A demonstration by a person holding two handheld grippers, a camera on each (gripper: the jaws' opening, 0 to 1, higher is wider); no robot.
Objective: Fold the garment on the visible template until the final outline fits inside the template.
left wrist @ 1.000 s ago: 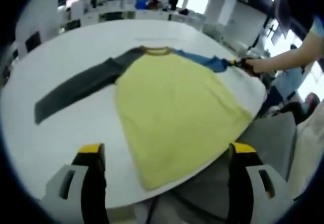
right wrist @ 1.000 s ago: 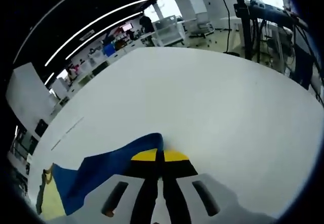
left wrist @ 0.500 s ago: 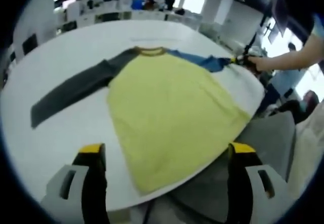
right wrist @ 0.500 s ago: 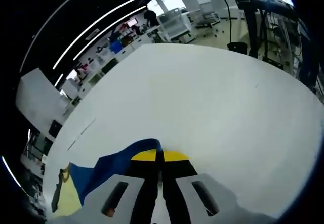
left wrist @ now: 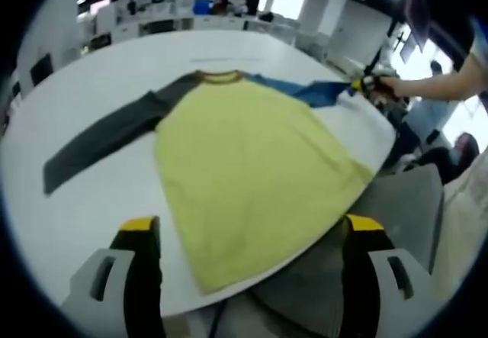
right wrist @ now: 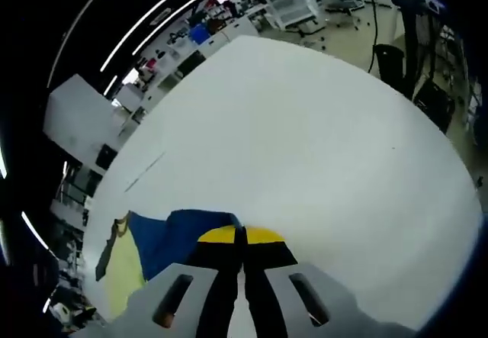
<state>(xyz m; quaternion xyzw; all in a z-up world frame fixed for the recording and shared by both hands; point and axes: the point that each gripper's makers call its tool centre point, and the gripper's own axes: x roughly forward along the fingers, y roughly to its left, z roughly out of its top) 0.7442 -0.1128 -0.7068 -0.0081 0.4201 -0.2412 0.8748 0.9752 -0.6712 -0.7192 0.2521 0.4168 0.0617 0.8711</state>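
One sleeve is in hand: right gripper [right wrist: 240,248] pinches the blue sleeve [right wrist: 179,235]; fold it across the yellow body [left wrist: 252,170] (left gripper [left wrist: 252,235] gapes, empty).

Shirts: one [left wrist: 244,162], with a yellow body
Sleeves: two, one grey [left wrist: 99,136], one blue [left wrist: 305,91]
Tables: one large white round table [left wrist: 84,201] under the shirt
Grippers: two, the left gripper [left wrist: 248,235] and the right gripper [right wrist: 242,235]
Chairs: one grey chair [left wrist: 396,208] beside the table
People: several small figures far behind, too blurred to count
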